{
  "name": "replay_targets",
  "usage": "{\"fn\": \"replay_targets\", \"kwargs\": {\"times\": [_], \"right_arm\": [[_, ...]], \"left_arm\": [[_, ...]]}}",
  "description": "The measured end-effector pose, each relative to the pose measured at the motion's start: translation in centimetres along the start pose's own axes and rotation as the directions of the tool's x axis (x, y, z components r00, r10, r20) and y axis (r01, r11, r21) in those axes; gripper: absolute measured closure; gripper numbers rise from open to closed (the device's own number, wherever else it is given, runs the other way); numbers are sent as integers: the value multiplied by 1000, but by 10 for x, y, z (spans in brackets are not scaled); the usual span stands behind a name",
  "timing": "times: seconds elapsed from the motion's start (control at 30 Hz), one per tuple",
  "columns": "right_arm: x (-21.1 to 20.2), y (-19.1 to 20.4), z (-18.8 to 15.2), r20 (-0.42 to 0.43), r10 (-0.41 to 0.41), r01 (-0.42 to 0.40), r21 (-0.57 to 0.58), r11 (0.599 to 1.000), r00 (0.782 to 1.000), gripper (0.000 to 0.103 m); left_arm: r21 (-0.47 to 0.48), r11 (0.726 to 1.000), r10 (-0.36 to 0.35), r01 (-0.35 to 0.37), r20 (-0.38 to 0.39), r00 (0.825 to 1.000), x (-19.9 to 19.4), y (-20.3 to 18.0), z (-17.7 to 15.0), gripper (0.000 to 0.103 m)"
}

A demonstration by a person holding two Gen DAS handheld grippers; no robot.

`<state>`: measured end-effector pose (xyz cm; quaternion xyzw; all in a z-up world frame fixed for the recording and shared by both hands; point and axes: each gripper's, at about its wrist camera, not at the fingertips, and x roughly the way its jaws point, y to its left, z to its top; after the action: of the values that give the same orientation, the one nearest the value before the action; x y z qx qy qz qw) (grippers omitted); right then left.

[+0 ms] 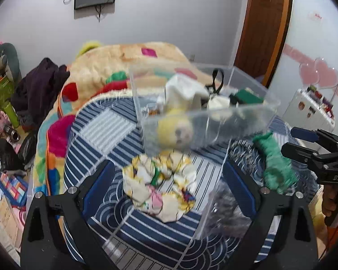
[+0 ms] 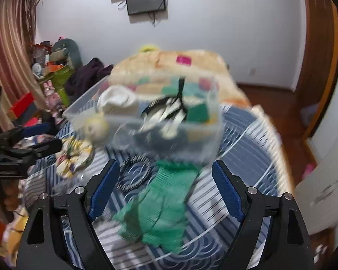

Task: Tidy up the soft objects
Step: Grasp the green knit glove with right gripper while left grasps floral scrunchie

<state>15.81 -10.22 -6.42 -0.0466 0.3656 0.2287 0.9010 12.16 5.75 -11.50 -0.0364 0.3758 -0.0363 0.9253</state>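
A clear plastic bin stands on the blue striped bedspread; in it lie a yellow plush toy, white cloth and green fabric. My left gripper is open, its fingers on either side of a floral scrunchie on the bed. My right gripper is open above a green knit glove. The bin sits just beyond it. A striped hair band lies by the glove. The right gripper also shows in the left view.
A colourful fluffy blanket is heaped behind the bin. Dark clothes and cluttered toys lie at the left. A wooden door and white cabinet stand at the right.
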Motion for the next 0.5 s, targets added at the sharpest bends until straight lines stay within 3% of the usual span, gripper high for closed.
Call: {"fn": "replay_targets", "kwargs": {"times": [0.17,0.23,0.37,0.43,0.5], "right_arm": [[16,0,-19,-73,8,-7,17,1000,997,22],[19,0,-25,-91,5,-4,17,1000,996,27],[21,-3,-36,-119,14,-11,26,1000,993,46],[21,-4,-39,-119,27,-23,31,999,993,54],[17,-4,-39,-102,21,-18,36,999,995,63]], "left_arm": [[-9,1000,16,-17,-45,999,13,3,-15,5],[-13,1000,22,-23,-61,998,17,5,-19,5],[-36,999,35,-39,-108,994,28,12,-24,7],[-45,998,34,-38,-91,995,26,13,-23,12],[-43,999,17,-21,-86,996,26,11,-22,24]]}}
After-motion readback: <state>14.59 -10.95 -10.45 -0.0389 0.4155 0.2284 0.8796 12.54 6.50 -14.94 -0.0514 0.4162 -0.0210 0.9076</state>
